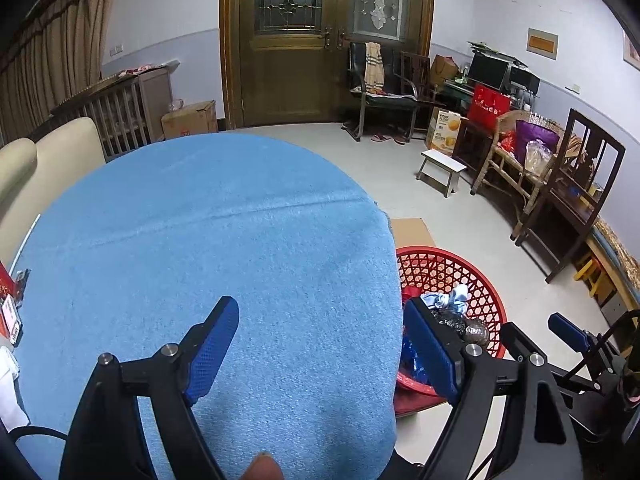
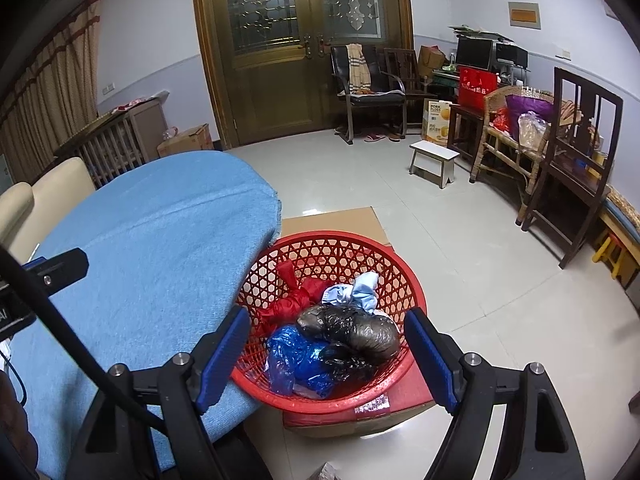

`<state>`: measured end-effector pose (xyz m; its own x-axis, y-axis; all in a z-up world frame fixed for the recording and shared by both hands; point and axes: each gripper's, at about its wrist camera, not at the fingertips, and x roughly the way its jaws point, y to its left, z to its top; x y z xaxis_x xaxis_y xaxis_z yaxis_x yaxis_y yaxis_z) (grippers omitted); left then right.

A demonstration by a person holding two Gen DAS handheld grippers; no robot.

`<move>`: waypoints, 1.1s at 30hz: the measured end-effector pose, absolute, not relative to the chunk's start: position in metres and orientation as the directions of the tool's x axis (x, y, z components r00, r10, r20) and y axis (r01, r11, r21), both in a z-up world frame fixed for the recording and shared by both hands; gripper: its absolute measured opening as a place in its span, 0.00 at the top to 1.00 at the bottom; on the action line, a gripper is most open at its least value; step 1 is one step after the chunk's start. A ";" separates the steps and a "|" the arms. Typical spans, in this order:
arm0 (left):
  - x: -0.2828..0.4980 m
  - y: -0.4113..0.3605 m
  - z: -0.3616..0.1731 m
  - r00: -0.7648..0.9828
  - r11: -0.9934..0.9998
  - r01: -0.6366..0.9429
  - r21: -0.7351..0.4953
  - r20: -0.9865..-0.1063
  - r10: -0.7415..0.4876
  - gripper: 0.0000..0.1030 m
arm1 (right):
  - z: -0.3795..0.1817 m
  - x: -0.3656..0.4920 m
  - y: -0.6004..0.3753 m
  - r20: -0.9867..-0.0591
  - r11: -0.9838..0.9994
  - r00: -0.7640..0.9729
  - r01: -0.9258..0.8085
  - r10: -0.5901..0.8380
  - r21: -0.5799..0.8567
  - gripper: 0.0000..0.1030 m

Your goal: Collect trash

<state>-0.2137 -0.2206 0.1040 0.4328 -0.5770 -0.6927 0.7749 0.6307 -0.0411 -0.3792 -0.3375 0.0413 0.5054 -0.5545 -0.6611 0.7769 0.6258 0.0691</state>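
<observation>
A red plastic basket [image 2: 320, 238] stands beside the table on a cardboard box. It holds a black bag [image 2: 360, 332], a blue bag [image 2: 296, 356], a red bag [image 2: 288, 304] and a crumpled pale blue piece [image 2: 360, 290]. My right gripper [image 2: 327, 314] hangs open just above this trash, with nothing between its blue pads. In the left wrist view, my left gripper [image 1: 320, 306] is open over the right part of the bare blue tablecloth [image 1: 200, 220], holding nothing. The basket [image 1: 452, 256] shows past its right finger, and one blue pad of the right gripper [image 1: 566, 330] shows further right.
The cardboard box [image 2: 340, 220] lies on the tiled floor under the basket. Red packets [image 1: 10, 304] sit at the table's left edge and a beige sofa [image 1: 60, 148] stands behind it. A white stool [image 2: 434, 160], a dark wooden chair [image 2: 576, 152] and a cluttered wicker bench [image 2: 508, 140] stand to the right.
</observation>
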 end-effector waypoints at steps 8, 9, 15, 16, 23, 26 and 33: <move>-0.212 -0.218 0.103 0.435 0.640 0.767 -0.044 -0.697 -0.570 0.18 | 0.039 -0.379 -0.337 -0.666 0.624 0.501 0.778 -0.552 0.068 0.20; -0.213 -0.219 0.103 0.435 0.639 0.768 -0.042 -0.698 -0.569 0.18 | 0.039 -0.378 -0.337 -0.667 0.625 0.500 0.778 -0.552 0.066 0.20; -0.213 -0.219 0.103 0.431 0.634 0.772 -0.040 -0.700 -0.569 0.18 | 0.039 -0.378 -0.337 -0.668 0.624 0.498 0.779 -0.553 0.064 0.20; -0.213 -0.219 0.103 0.432 0.634 0.772 -0.040 -0.700 -0.569 0.18 | 0.039 -0.378 -0.337 -0.668 0.624 0.498 0.779 -0.553 0.064 0.20; -0.215 -0.220 0.102 0.430 0.631 0.775 -0.037 -0.701 -0.569 0.18 | 0.035 -0.379 -0.338 -0.674 0.621 0.492 0.781 -0.551 0.063 0.20; -0.215 -0.220 0.102 0.429 0.629 0.776 -0.037 -0.701 -0.570 0.18 | 0.036 -0.379 -0.338 -0.674 0.620 0.491 0.782 -0.552 0.062 0.20; -0.216 -0.221 0.102 0.428 0.624 0.781 -0.031 -0.702 -0.570 0.18 | 0.035 -0.379 -0.338 -0.677 0.616 0.486 0.785 -0.552 0.062 0.20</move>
<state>-0.2159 -0.2208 0.1017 0.4278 -0.5696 -0.7018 0.7806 0.6243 -0.0308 -0.3794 -0.3385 0.0354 0.4861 -0.5520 -0.6775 0.7853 0.6160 0.0616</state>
